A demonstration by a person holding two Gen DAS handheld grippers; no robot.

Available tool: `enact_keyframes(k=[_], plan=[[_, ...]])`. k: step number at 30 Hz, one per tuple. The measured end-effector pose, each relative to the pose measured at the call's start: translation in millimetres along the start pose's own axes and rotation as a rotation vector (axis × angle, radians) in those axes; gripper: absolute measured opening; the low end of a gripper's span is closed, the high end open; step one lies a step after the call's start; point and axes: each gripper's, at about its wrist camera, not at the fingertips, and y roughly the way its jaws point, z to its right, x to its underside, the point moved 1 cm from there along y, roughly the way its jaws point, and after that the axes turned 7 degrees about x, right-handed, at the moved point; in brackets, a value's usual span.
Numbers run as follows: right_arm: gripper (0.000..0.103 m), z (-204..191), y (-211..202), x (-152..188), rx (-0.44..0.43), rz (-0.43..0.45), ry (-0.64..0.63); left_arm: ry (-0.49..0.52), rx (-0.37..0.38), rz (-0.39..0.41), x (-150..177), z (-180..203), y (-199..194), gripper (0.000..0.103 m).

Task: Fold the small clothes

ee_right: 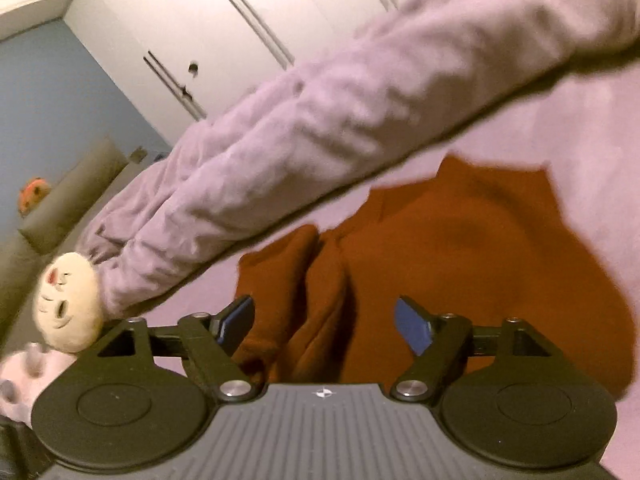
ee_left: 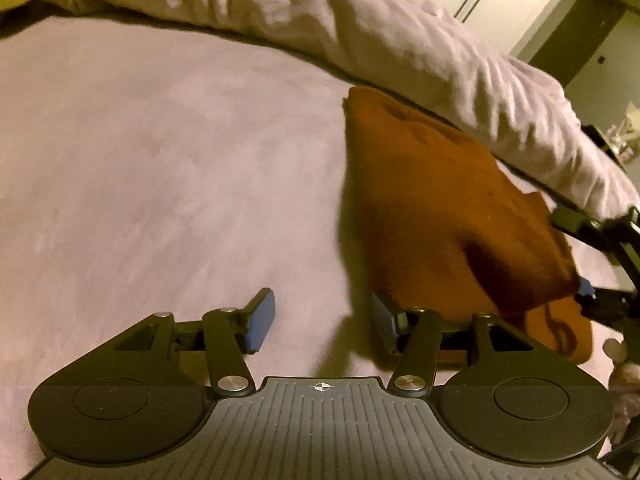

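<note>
Left wrist view: I see my left hand-held gripper [ee_left: 323,322] with jaws apart, nothing between the blue pads, bare pink bed sheet [ee_left: 160,168] beneath them. The rust-orange garment [ee_left: 432,208] lies flat on the bed, just right of the right-side pad and partly behind it; whether the pad touches the cloth I cannot tell. Its far edge sits against the bunched lilac duvet [ee_left: 400,40]. The right hand-held gripper shows at the frame's right edge, over the garment's corner.

Right wrist view: my right hand-held gripper [ee_right: 325,326] has jaws wide apart above the garment [ee_right: 460,248], pads not pressing it. A folded sleeve [ee_right: 304,280] runs between the pads. A cream plush toy [ee_right: 68,300] lies at left beside the duvet [ee_right: 360,100].
</note>
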Motion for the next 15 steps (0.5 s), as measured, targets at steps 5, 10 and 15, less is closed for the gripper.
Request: enact_keyframes(k=[5, 10, 15], plan=[[0.078, -21.0, 32.1, -0.1, -0.042, -0.083, -0.06, 0.047, -0.025, -0.001, 5.5, 4.0, 0.0, 0.059], [0.04, -44.0, 49.2, -0.1, -0.035, -0.089, -0.17, 0.057, -0.021, -0.008, 4.7, 3.4, -1.6, 0.06], [0.054, -54.4, 55.2, -2.1, -0.012, -0.099, -0.2, 0.063, -0.032, -0.008, 6.3, 4.8, 0.9, 0.062]])
